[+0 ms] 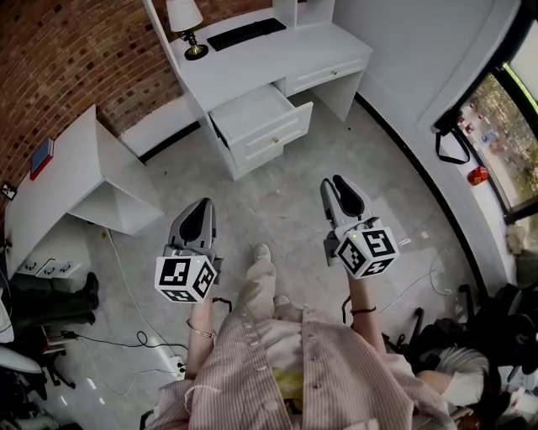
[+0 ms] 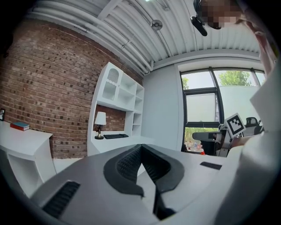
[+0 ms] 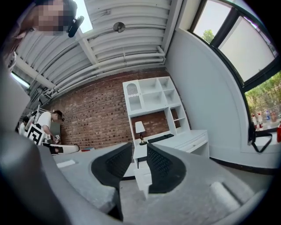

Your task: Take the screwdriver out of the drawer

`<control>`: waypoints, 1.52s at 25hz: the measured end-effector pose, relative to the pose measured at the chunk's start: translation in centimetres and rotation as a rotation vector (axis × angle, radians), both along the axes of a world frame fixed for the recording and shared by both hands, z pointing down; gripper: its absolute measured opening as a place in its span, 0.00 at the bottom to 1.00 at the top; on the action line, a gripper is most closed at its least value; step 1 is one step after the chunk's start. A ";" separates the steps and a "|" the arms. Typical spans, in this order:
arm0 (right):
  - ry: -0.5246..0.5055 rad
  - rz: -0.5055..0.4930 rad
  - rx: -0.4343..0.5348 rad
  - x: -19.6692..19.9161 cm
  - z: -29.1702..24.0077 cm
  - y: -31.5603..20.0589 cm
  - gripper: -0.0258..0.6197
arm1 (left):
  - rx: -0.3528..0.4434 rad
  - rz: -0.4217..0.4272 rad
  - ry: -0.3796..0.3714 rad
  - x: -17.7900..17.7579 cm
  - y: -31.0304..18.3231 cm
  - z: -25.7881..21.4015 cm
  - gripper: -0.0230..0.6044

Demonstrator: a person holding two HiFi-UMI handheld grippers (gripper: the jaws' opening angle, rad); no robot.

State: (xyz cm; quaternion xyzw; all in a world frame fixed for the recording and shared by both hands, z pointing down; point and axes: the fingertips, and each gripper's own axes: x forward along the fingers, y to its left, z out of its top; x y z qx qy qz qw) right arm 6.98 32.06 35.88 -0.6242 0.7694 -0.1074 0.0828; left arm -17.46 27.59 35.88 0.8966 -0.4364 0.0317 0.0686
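Observation:
A white desk stands ahead across the floor, with its left drawer pulled open. The inside of the drawer looks bare from here, and I see no screwdriver in any view. Both grippers are held out at waist height, well short of the desk. My left gripper has its dark pads touching at the tips, with nothing between them. My right gripper shows a clear gap between its pads. Through that gap the open drawer shows far off. Neither gripper holds anything.
A lamp and a keyboard sit on the desk. A white side table with a red book stands at the left by the brick wall. Cables and chair bases lie at floor level on both sides. Another person stands at the left.

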 end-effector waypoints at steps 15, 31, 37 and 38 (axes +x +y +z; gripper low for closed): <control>0.000 0.011 -0.070 0.8 2.0 -16.3 0.23 | -0.069 0.037 0.003 1.7 -16.9 1.8 0.04; 0.058 -0.058 -0.154 0.5 4.3 -29.0 0.23 | -0.161 0.075 0.019 2.9 -28.7 4.9 0.04; 0.069 -0.112 -0.193 0.7 6.1 -33.2 0.23 | -0.210 0.051 0.005 3.3 -31.4 7.0 0.04; 0.074 -0.126 -0.200 0.8 6.5 -34.1 0.23 | -0.219 0.044 0.005 3.4 -32.0 7.4 0.04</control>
